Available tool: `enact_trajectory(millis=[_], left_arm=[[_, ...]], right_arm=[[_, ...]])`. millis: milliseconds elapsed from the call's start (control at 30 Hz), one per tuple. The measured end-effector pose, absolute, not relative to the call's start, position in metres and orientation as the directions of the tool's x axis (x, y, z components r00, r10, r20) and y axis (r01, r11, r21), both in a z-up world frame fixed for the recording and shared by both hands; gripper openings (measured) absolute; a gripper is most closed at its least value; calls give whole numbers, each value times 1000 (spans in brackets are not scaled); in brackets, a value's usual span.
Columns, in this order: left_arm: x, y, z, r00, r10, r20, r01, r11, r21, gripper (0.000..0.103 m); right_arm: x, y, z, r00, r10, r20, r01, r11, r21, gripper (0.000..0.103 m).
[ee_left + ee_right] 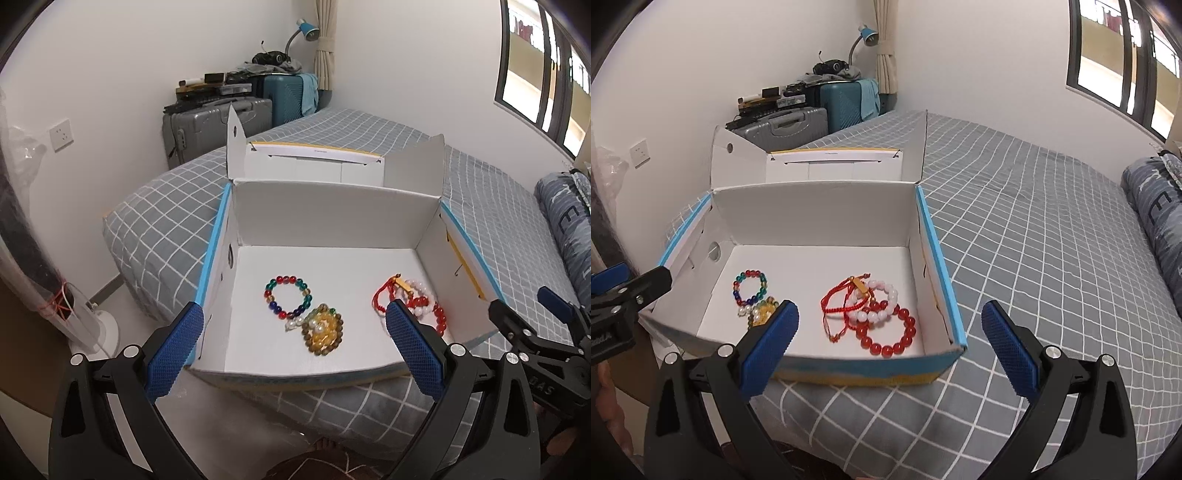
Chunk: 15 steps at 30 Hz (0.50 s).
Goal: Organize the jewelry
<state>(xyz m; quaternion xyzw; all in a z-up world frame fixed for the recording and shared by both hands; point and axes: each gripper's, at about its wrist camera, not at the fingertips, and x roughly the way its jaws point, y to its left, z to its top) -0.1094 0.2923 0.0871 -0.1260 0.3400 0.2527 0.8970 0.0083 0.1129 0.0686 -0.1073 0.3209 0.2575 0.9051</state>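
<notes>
An open white cardboard box [325, 206] [812, 206] with blue edges sits on the bed. Inside lie a multicoloured bead bracelet [273, 295] [761, 284], a yellow-brown bead pile with pearls [325, 328] [762, 312], a red cord bracelet [384, 295] [836, 299], a pale pink bead bracelet [419, 288] [882, 295] and a red bead bracelet [439, 317] [897, 332]. My left gripper [293, 319] stands open above the box's near edge, nothing between its fingers. My right gripper [890, 314] is open too, its left pad over the box, its right pad over the bedspread.
The bed [1034, 240] has a grey checked cover, with a rolled blue quilt [1156, 206] at the right. Suitcases [218, 122] piled with clutter stand against the far wall, beside a blue lamp [308, 29]. A fan base [105, 328] stands on the floor at left.
</notes>
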Motion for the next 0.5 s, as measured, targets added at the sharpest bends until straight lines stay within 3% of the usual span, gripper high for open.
enact_trajectory(millis=[500], left_arm=[[-117, 267, 70, 638, 374, -674, -511, 859, -7, 97]], right_arm=[[-10, 103, 52, 648, 391, -653, -531, 847, -20, 95]])
